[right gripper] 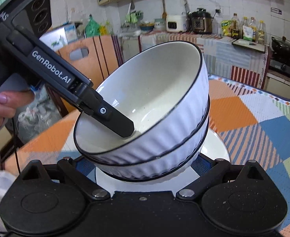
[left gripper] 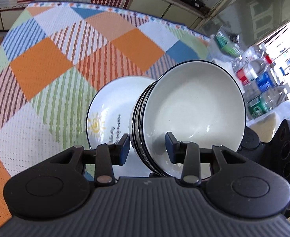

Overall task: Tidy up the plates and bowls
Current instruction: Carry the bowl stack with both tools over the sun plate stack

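Note:
Three nested white ribbed bowls with black rims [left gripper: 194, 102] form a tilted stack. My left gripper [left gripper: 146, 148] is shut on the stack's near rim, one finger [right gripper: 121, 123] inside the top bowl and the other outside. My right gripper [right gripper: 141, 165] has its blue pads against both sides of the lowest bowl [right gripper: 148, 169], near its base. A white plate with a sun drawing [left gripper: 105, 114] lies under and behind the stack, and its rim [right gripper: 216, 148] shows past the bowls. A person's hand [right gripper: 0, 102] holds the left gripper.
The table wears a patchwork cloth [left gripper: 46, 65] of orange, blue and green. Plastic bottles [left gripper: 263, 79] stand past its right edge. A wooden chair back [right gripper: 89, 59] rises behind the bowls. Cookers and oil bottles line the kitchen counter [right gripper: 200, 23].

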The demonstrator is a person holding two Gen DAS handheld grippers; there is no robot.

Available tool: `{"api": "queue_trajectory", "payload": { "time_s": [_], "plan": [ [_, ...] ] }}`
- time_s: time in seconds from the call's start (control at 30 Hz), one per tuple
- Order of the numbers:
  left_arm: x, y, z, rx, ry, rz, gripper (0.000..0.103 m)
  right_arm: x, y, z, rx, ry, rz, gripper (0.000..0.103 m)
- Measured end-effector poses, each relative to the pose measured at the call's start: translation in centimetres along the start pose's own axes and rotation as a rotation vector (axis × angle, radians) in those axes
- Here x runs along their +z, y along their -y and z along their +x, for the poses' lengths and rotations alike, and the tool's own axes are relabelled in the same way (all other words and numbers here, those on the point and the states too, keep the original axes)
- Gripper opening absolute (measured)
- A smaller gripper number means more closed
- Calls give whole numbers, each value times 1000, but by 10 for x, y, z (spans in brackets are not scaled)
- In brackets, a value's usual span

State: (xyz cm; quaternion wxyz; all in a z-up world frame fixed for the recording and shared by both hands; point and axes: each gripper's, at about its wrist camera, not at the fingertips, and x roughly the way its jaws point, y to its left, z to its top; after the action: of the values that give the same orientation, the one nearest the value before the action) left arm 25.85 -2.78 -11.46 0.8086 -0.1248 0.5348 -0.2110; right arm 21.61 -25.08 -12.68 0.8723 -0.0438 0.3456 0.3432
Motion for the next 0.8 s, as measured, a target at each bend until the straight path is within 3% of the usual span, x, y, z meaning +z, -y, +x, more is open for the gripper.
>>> {"api": "queue_trajectory", "payload": {
  "time_s": [0.37, 0.8],
  "plan": [
    [-1, -6, 32, 51, -36, 1, 37, -18, -1, 22, -27, -68, -10, 101],
    [5, -11, 35, 55, -25, -32, 38, -22, 3, 23, -28, -50, 27, 100]
  ]
}}
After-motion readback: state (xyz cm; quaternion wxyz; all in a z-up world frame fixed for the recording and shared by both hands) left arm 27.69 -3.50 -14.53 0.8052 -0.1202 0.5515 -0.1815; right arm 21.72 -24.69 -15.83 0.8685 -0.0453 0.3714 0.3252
